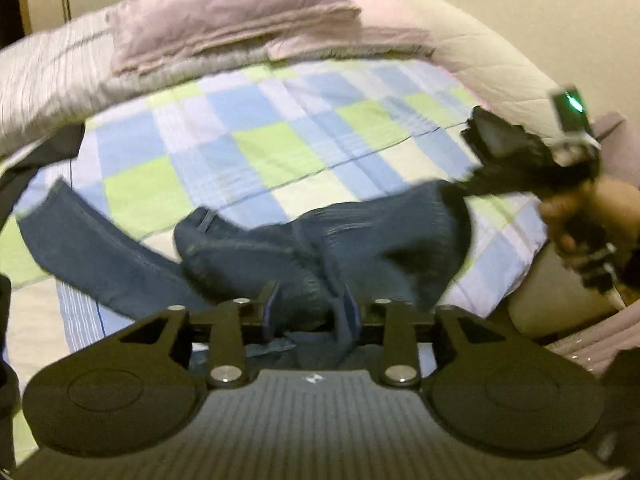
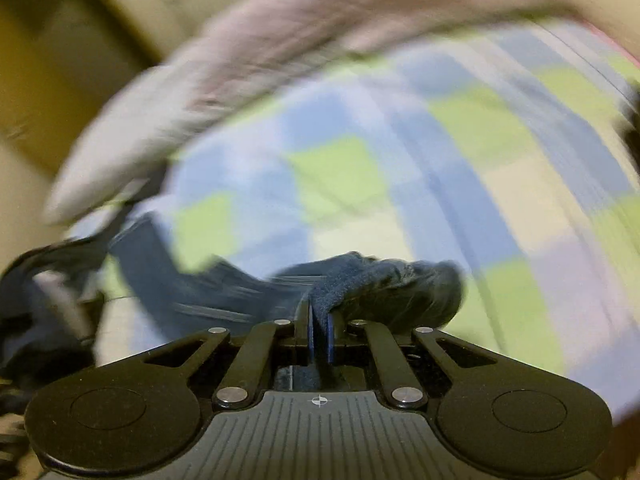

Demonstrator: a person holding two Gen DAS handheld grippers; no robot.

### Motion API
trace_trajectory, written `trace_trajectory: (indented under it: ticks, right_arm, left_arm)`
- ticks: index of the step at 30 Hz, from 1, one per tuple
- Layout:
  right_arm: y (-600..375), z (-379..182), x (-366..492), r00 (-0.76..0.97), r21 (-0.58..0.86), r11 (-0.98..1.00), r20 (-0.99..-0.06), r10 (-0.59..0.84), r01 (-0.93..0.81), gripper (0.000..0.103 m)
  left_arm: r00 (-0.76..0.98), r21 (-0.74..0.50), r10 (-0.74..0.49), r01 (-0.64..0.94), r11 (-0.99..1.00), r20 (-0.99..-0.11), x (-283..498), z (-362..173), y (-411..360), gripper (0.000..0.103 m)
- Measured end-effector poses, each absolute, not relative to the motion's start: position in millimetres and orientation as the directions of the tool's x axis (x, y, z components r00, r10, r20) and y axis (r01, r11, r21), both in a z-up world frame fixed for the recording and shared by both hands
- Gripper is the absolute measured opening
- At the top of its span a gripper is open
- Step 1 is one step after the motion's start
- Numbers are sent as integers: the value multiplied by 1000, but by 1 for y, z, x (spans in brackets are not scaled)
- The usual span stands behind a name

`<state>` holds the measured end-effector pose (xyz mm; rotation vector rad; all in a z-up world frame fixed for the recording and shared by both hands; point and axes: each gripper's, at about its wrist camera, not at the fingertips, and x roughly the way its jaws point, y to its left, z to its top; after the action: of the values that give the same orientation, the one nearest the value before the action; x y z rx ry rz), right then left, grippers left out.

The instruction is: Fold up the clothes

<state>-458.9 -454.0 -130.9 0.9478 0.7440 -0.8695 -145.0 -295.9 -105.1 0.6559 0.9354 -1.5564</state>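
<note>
A pair of dark blue jeans (image 1: 256,252) lies bunched on a checked bedsheet (image 1: 248,140); one leg (image 1: 84,248) stretches off to the left. My left gripper (image 1: 310,308) is shut on a thick fold of the denim between its blue pads. In the left wrist view the right gripper (image 1: 460,192) comes in from the right, held by a hand (image 1: 600,216), its tip buried in the jeans' far end. The right wrist view is blurred; there the right gripper (image 2: 319,320) is shut on a fold of the jeans (image 2: 360,284).
Folded pinkish-grey blankets (image 1: 224,20) and a striped grey cover (image 1: 44,88) are piled along the far side of the bed. A cream quilted mattress edge (image 1: 480,52) runs at the right. A dark object (image 1: 8,280) sits at the left border.
</note>
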Motion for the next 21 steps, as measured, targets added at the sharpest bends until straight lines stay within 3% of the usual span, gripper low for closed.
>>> trace_trajectory:
  ticks: [2, 7, 9, 11, 18, 21]
  right_arm:
    - [-450, -135, -468, 422, 344, 284, -860, -289, 895, 6]
    - [-443, -139, -482, 316, 254, 233, -904, -287, 939, 24]
    - [-439, -140, -475, 270, 201, 238, -913, -305, 950, 51]
    - [-438, -139, -467, 226, 148, 244, -917, -329, 958, 64]
    - [-448, -173, -442, 172, 67, 320, -933, -315, 945, 65]
    - [-461, -195, -448, 148, 61, 300, -950, -276, 952, 65]
  left_arm:
    - [-196, -215, -508, 976, -22, -839, -142, -121, -295, 35]
    - [-210, -233, -455, 973, -6, -866, -104, -164, -319, 56]
    - [-215, -232, -435, 973, -14, -874, -92, -183, -336, 61]
    - [-219, -234, -418, 972, -17, -881, -78, -206, -355, 61]
    - [-241, -261, -377, 965, 2, -894, -43, -261, -422, 63]
    - [-270, -299, -350, 954, 31, -897, -32, -283, -449, 68]
